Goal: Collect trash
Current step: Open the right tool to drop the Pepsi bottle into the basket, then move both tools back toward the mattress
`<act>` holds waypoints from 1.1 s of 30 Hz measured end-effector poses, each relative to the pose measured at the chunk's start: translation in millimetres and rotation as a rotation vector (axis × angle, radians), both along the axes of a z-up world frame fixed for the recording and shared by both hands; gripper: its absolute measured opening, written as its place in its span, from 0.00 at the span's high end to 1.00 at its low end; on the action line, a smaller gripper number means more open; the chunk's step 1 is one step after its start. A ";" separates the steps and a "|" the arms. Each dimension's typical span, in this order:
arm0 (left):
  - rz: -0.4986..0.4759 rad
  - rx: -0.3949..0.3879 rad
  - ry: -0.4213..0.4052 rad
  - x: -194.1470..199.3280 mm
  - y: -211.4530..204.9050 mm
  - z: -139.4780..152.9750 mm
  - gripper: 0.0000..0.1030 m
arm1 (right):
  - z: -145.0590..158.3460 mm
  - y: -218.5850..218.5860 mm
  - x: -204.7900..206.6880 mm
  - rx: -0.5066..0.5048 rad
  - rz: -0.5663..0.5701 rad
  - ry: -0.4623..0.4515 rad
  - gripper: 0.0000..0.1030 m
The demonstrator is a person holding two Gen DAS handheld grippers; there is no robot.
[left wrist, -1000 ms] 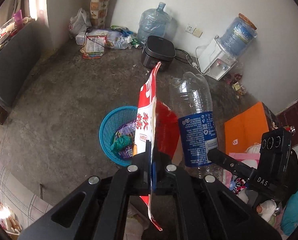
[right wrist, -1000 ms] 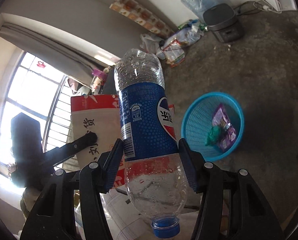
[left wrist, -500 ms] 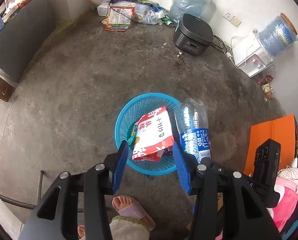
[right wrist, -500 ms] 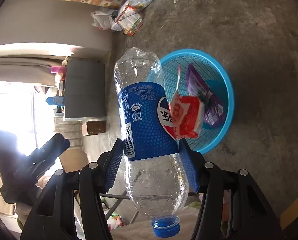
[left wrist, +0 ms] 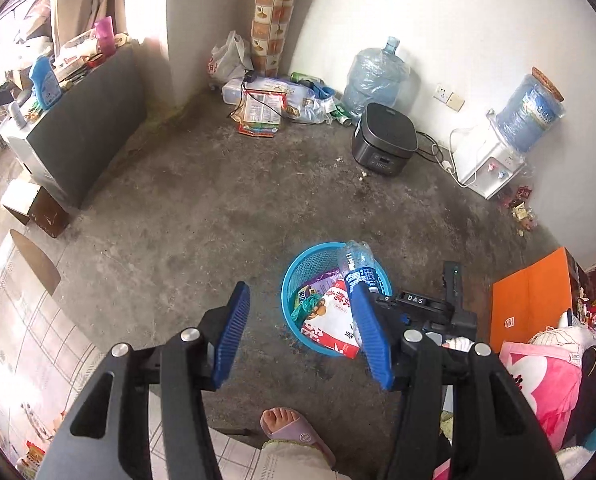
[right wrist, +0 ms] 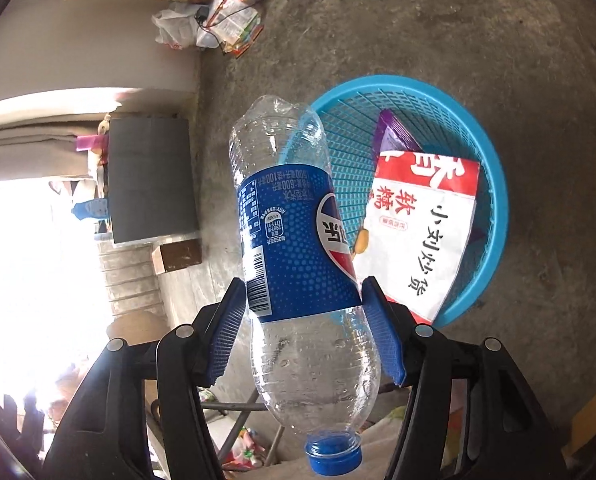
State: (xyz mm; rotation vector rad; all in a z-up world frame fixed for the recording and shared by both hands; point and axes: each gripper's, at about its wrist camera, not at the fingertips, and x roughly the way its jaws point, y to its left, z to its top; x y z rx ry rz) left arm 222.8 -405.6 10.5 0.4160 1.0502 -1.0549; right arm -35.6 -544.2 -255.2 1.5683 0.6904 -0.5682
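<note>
A blue plastic basket (left wrist: 298, 268) stands on the concrete floor; it also shows in the right wrist view (right wrist: 494, 216). A red and white snack bag (left wrist: 330, 326) lies in it, seen too in the right wrist view (right wrist: 422, 232), over a purple wrapper (right wrist: 392, 136). My left gripper (left wrist: 302, 334) is open and empty above the floor, just left of the basket. My right gripper (right wrist: 304, 334) is shut on a clear Pepsi bottle (right wrist: 298, 248) with a blue label, cap toward me, held over the basket's near rim. The bottle also shows in the left wrist view (left wrist: 358, 268).
A black cooker (left wrist: 384, 140), a water jug (left wrist: 378, 76) and a water dispenser (left wrist: 494, 160) stand along the far wall, with a pile of litter (left wrist: 265, 108) in the corner. A grey cabinet (left wrist: 73, 128) is at left, an orange box (left wrist: 530, 300) at right. A sandalled foot (left wrist: 289, 430) is below.
My left gripper opened and let the red and white snack bag fall into the basket, then drew back. My right gripper swung the bottle over the basket's rim.
</note>
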 end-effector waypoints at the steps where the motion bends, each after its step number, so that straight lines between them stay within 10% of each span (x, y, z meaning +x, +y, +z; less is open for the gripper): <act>1: 0.006 -0.007 -0.003 0.4 9.5 5.4 0.48 | -5.8 -0.6 0.5 0.023 -0.019 0.001 0.36; 16: 0.134 -0.171 -0.079 -12.7 156.1 69.5 0.34 | 45.3 47.3 -40.4 -0.140 -0.082 -0.044 0.36; 26: 0.225 -0.339 -0.170 -47.4 237.6 107.1 0.13 | 154.8 117.8 -12.6 -0.581 0.102 0.006 0.31; 33: 0.323 -0.454 -0.232 -67.7 292.7 123.7 0.05 | 248.1 179.9 5.1 -0.974 0.174 -0.018 0.08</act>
